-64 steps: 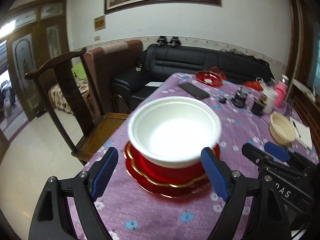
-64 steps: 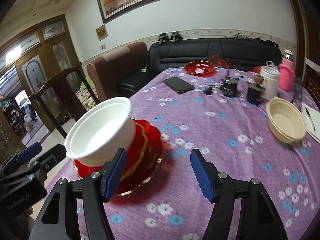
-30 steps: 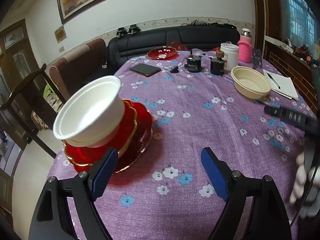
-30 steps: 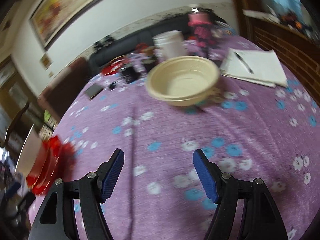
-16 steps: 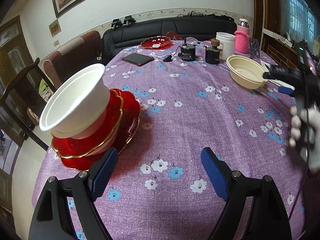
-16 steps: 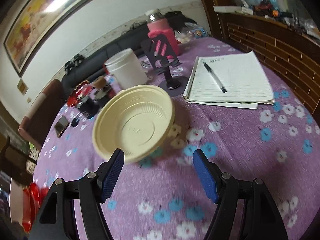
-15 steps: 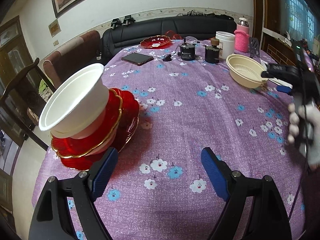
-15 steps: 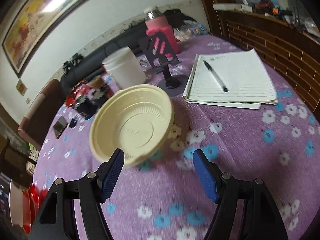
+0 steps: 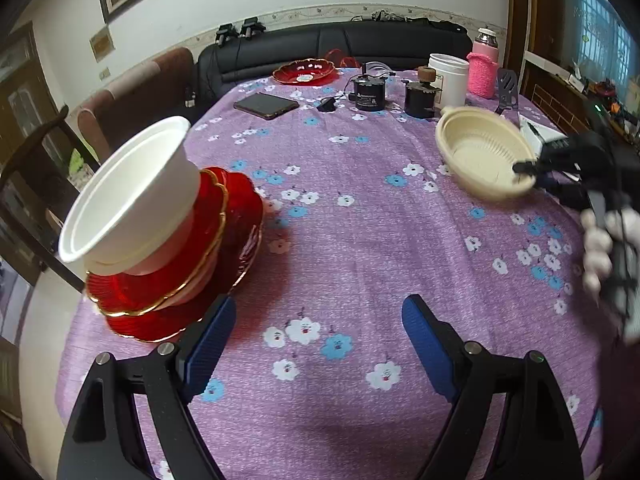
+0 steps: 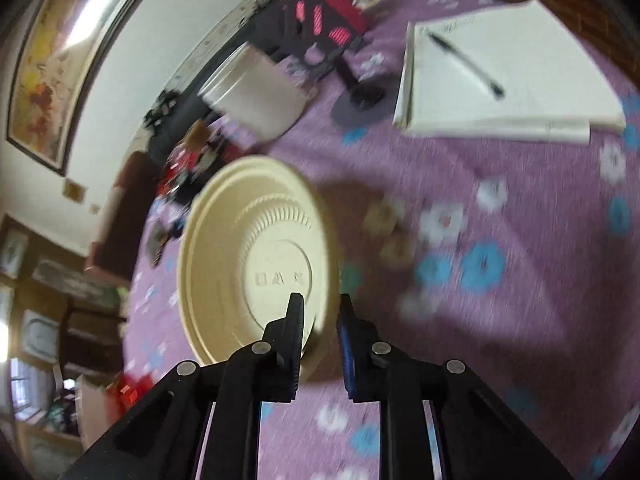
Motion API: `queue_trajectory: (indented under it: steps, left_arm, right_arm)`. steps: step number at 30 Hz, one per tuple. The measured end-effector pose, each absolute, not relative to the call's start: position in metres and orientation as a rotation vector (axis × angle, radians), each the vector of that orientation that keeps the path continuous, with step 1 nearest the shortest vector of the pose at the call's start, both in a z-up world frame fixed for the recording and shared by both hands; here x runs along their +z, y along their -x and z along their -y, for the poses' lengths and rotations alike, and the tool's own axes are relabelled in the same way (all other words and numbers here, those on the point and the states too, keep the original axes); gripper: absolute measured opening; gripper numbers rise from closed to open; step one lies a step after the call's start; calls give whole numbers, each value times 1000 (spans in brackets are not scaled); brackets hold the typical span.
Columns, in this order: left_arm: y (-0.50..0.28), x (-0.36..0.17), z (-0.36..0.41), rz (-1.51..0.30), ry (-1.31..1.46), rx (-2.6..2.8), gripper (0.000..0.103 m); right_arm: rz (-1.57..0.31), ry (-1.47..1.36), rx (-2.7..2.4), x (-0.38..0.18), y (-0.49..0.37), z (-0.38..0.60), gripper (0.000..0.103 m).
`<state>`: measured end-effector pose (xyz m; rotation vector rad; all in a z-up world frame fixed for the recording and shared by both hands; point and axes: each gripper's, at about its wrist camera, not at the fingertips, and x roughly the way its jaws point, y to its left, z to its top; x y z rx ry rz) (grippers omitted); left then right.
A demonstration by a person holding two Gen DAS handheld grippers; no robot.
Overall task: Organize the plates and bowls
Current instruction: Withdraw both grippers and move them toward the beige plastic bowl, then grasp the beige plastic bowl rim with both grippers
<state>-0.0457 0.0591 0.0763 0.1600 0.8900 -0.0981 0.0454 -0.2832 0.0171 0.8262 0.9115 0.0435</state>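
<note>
The right gripper (image 10: 319, 305) has just closed and clamps the near rim of the round cream plastic bowl (image 10: 256, 268), which is tilted over the purple flowered tablecloth (image 10: 500, 280); the left gripper (image 9: 316, 332) stands apart, empty.

White bowl (image 9: 128, 192) atop red plates (image 9: 180, 276) — left edge, purple tablecloth (image 9: 360, 248).

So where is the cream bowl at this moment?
The cream bowl is on the right side of the purple tablecloth in the left wrist view, near the white jar, with its near rim pinched by the right claw.
</note>
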Motion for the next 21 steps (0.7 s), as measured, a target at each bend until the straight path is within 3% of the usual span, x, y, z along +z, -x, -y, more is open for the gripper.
queue_trajectory:
  steps: [4,7,8,21]
  left_arm:
    - [37,74,-56,-919,-131,-119,84]
    - [29,73,-50,-938,-114,-133,84]
    - [25,74,-47,-938,-108,-142,84]
    - [-70,56,14,-1043,55,-247,84]
  right_arm:
    - [-897,-813,105,18,-19,270,21]
    - [-837,-737,57,25,-8,263,45]
    - [-819,-711,51,28,-6,261,47]
    - [-798,-592,2,24,-4,255,47]
